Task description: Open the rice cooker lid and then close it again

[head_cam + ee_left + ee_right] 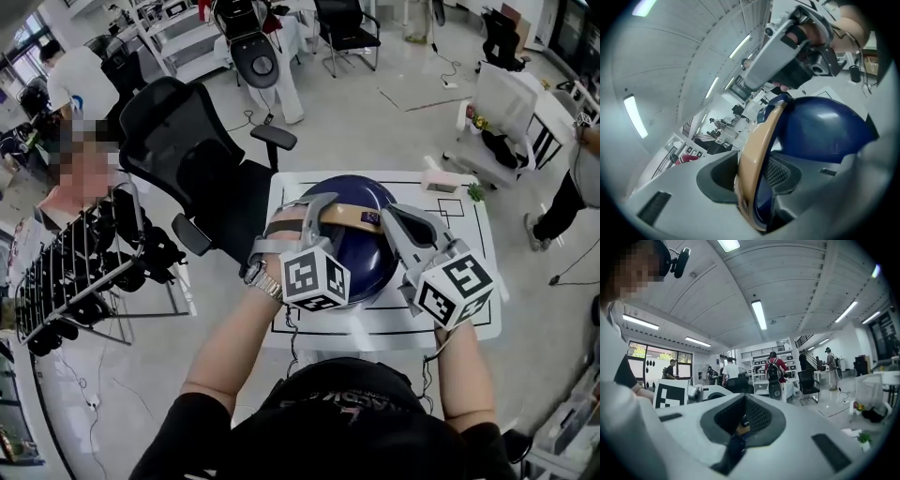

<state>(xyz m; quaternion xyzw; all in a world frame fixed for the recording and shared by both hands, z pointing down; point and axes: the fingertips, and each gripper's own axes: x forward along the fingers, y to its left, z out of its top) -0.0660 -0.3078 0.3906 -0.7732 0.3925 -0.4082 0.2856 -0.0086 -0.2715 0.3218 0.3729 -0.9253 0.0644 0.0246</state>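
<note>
**Both grippers on the cooker handle, lid looks down**

We've got the rice cooker point(366, 258) mid-table point(469, 314), right in front of us. The left gripper point(753, 165) is clamped on the tan handle point(760, 139) across the top. The right gripper point(740, 422) is pinched nearly together on a sliver of it too. We're guessing 2 grips are there so the pot doesn't slide. The lid point(354, 190) looks down.

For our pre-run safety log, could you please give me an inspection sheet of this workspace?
Surface: white table, black lines marked.
Job's things: blue rice cooker, tan handle across its lid.
Clutter: pink box, green sprig at far edge.
Grippers: left gripper shut on the handle; right gripper shut on its other end.
Cables: cable hanging below the table's front.
Surroundings: black office chair, rack, person at right.
</note>
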